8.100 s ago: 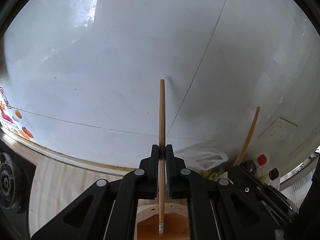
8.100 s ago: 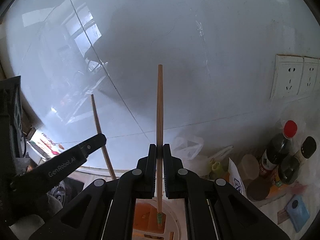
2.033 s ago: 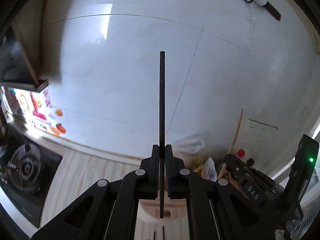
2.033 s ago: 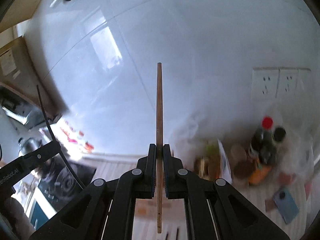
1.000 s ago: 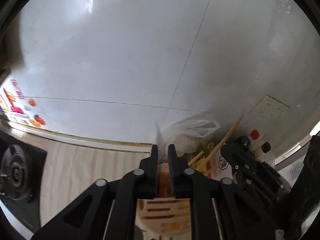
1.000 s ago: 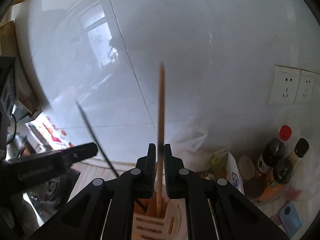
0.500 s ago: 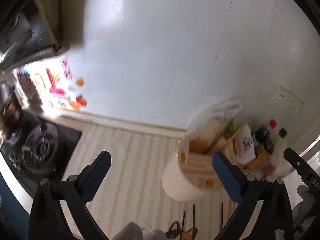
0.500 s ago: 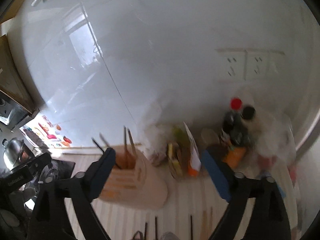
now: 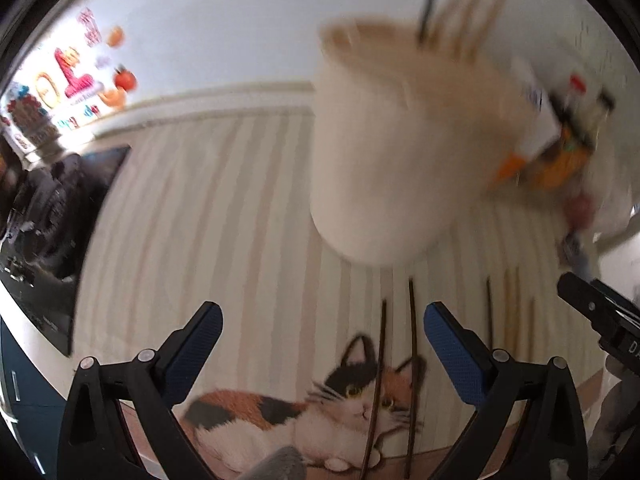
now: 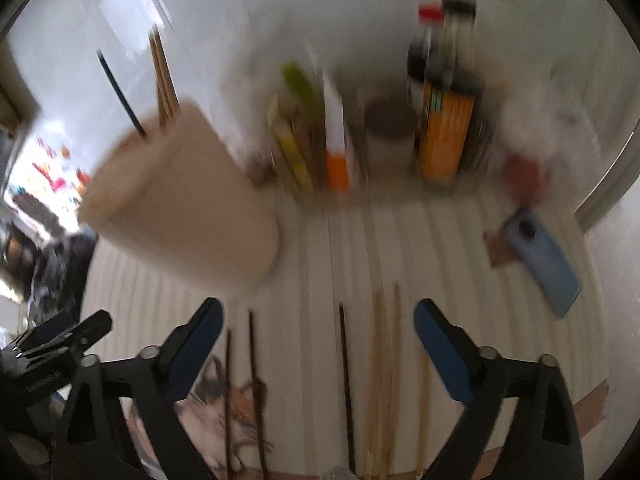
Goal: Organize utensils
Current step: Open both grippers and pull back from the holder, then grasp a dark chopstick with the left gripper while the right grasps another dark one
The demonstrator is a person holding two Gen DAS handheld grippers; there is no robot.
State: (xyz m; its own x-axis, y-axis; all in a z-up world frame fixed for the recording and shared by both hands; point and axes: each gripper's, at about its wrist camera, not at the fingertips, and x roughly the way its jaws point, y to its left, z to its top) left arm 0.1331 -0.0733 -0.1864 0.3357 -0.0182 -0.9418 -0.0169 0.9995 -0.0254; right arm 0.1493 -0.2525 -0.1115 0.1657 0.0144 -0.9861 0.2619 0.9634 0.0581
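Left claw (image 9: 322, 328): closing, wide, empty | right claw (image 10: 316, 326): closing, wide, empty | dark chopsticks (image 9: 412, 360) and pale chopsticks (image 10: 386, 360): flat on desk (image 9: 200, 220), between jaws | holder (image 9: 400, 152): 12 o'clock, sticks upright inside.

— What's behind everything?
— A glossy white tiled wall (image 10: 224, 4), with a bright window reflection at the upper left of the right wrist view.
— And below it?
— A counter covered by a pale striped mat (image 9: 192, 216), with a cat picture (image 9: 320, 404) at the bottom edge.
— Anything at the sides?
— A black stove (image 9: 48, 216) at left; colourful stickers (image 9: 68, 84) at upper left.
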